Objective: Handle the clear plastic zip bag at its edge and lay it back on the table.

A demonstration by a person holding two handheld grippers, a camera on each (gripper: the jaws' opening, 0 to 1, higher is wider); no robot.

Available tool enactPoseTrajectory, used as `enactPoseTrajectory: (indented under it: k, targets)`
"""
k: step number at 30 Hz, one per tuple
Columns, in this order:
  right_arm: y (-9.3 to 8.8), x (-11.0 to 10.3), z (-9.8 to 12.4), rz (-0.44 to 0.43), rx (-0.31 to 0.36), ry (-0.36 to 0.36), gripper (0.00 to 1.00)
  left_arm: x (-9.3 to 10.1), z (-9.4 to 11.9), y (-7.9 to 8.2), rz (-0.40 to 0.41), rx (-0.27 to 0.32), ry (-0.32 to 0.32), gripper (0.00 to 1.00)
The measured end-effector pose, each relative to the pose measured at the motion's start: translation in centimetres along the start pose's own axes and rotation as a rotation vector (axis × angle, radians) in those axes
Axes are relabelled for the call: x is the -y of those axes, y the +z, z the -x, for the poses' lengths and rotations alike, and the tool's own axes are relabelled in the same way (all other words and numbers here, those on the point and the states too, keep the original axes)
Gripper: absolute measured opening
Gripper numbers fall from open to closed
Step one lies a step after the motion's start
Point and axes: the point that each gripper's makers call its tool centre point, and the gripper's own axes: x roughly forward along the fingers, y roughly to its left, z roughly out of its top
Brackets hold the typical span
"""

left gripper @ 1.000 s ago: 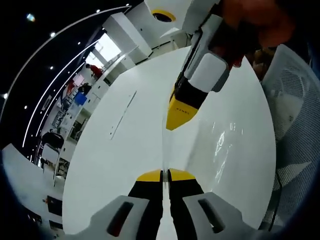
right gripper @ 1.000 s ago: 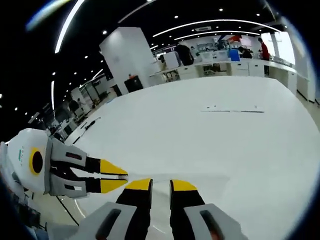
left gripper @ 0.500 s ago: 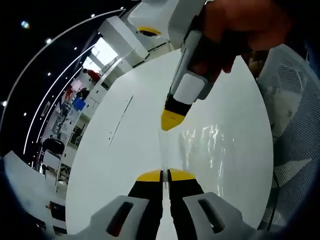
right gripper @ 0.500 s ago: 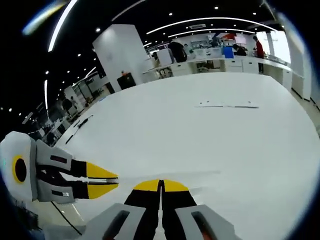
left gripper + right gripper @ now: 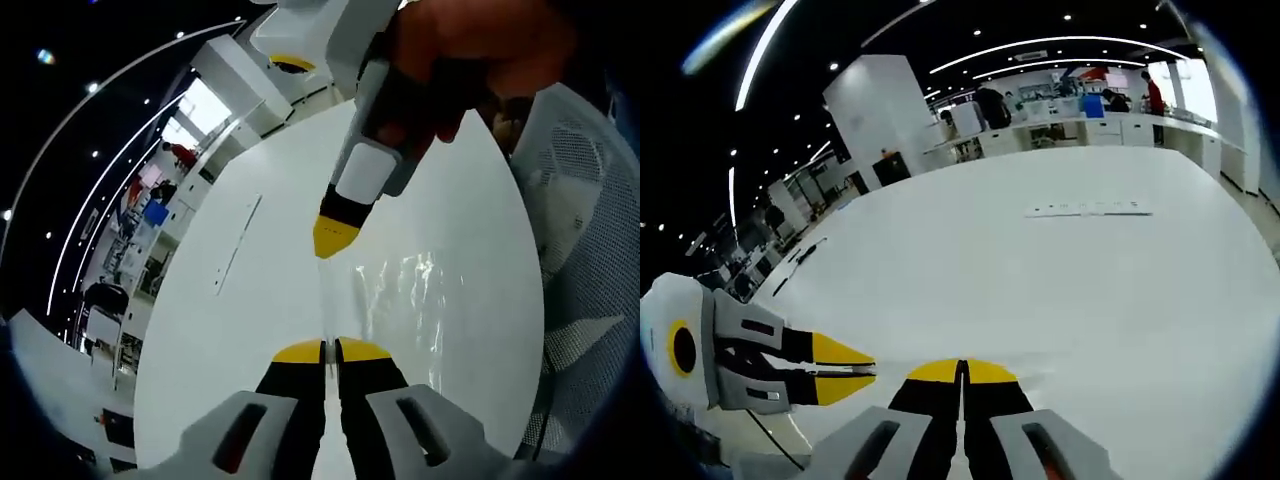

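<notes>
The clear plastic zip bag (image 5: 410, 290) hangs crinkled and shiny over the white table (image 5: 240, 320). Its top edge runs as a straight line between the two grippers. My left gripper (image 5: 330, 348) is shut on the near end of that edge. My right gripper (image 5: 333, 240), held by a hand, comes in from the top and is shut on the far end. In the right gripper view my right gripper (image 5: 962, 370) has its jaws together, and the left gripper (image 5: 866, 372) sits shut just to its left. The bag is only a faint sheen (image 5: 1045, 372) there.
A thin pale strip (image 5: 238, 243) lies on the table, seen too as a strip (image 5: 1090, 208) in the right gripper view. A white mesh chair (image 5: 590, 250) stands at the table's right edge. Counters, pillars and people fill the far room.
The right gripper went from open to shut about half a second ago. It has since drawn away from the left gripper, and the bag's edge now runs stretched between them.
</notes>
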Motion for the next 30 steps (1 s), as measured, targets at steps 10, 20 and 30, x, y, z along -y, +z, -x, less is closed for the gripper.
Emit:
enactPoseTrajectory:
  k: [10,20,30]
  targets:
    - [-0.1,-0.5,0.0,-0.056,-0.009,0.022,0.0,0.0,0.1,0.1,-0.018,0.002,0.017,0.0]
    - [-0.1,-0.4,-0.1,-0.078,-0.015,0.027,0.0,-0.9,0.2,-0.9,0.01,-0.019,0.042,0.0]
    - [0.1,-0.5,-0.8,-0.123,-0.027,0.032,0.05,-0.9,0.1,-0.3,-0.005,0.0,0.047,0.0]
